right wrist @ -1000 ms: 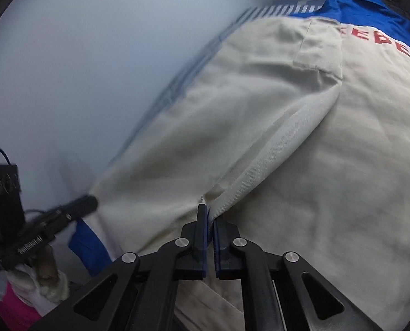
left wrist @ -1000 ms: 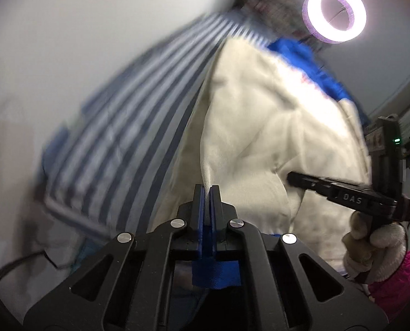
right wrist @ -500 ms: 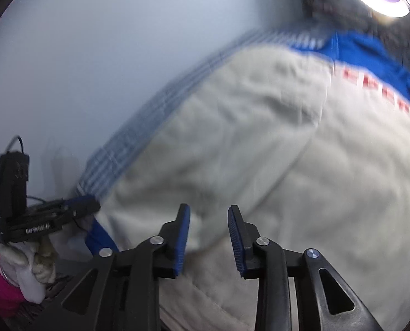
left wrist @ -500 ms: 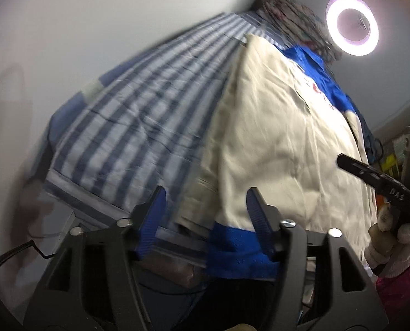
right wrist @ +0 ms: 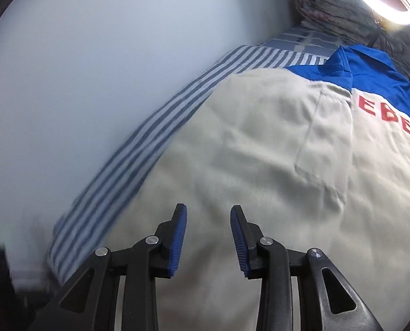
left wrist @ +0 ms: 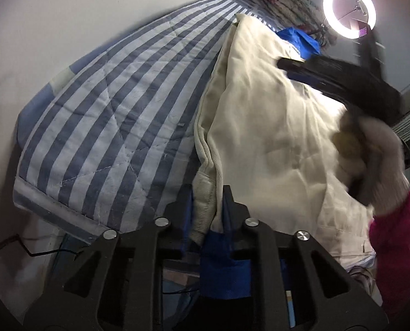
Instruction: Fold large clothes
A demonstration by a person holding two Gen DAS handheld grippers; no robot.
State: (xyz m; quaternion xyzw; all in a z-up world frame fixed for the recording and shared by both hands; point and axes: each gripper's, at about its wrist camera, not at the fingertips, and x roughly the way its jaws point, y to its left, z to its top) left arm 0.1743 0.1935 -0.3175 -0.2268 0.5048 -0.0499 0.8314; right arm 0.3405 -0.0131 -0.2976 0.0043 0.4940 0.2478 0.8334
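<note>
Cream jacket with blue collar and blue lower trim lies spread across a bed, on a blue-and-white striped quilt that shows bare along its wall side; its folded near edge hangs at the foot of the bed. The left gripper is closing its jaws with that ribbed cream hem and a blue piece between them, the pads not clearly pressing yet. The right gripper hovers over the jacket's pale back, its blue pads part-way apart with nothing between them; in the left wrist view it crosses the upper right as a dark blur, carried by a gloved hand in a pink sleeve. Red letters on the jacket read "EBER", cut off at the frame edge. A lit ring light stands beyond the bed's head, beside a patterned bundle; a plain pale wall runs alongside.
</note>
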